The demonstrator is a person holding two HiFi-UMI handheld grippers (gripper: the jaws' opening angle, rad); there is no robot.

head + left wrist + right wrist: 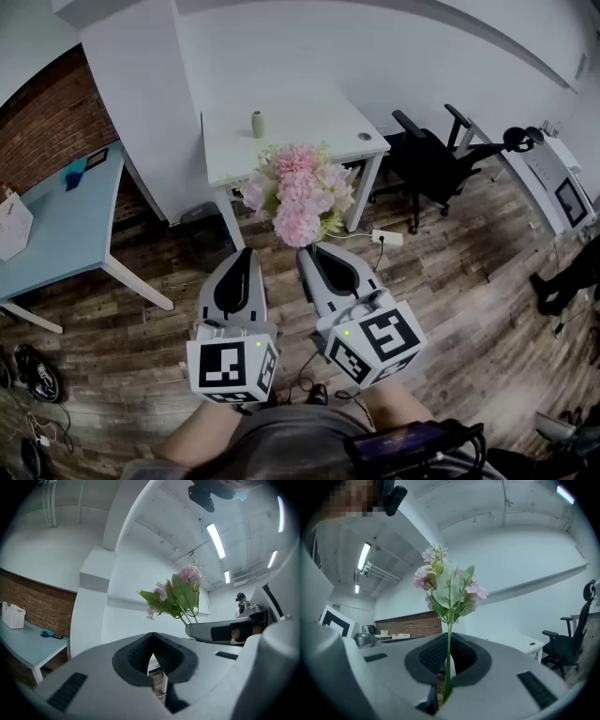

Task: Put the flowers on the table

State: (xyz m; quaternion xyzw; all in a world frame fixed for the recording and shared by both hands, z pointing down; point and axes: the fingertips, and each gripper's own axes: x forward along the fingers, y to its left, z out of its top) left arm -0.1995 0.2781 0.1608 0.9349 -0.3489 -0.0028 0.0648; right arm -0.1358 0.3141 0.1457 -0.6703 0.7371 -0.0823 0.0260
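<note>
- Jaws of the right gripper (306, 251) (449, 638) are pressed together on the green stem (448, 660) of the flowers (298, 192) (447, 585).
- Jaws of the left gripper (246, 253) (152, 638) are together with nothing between them.
- Both grippers are held side by side over the wood floor (450, 281), pointing away toward the white worktop (309, 112), with bare forearms behind them at the near edge.
- The pink bunch stands upright in the air, just near of that worktop and not on it.
- A small vase (258, 124) stands on the white worktop.
- Each gripper's cube (231, 367) bears black-and-white square markers.
</note>
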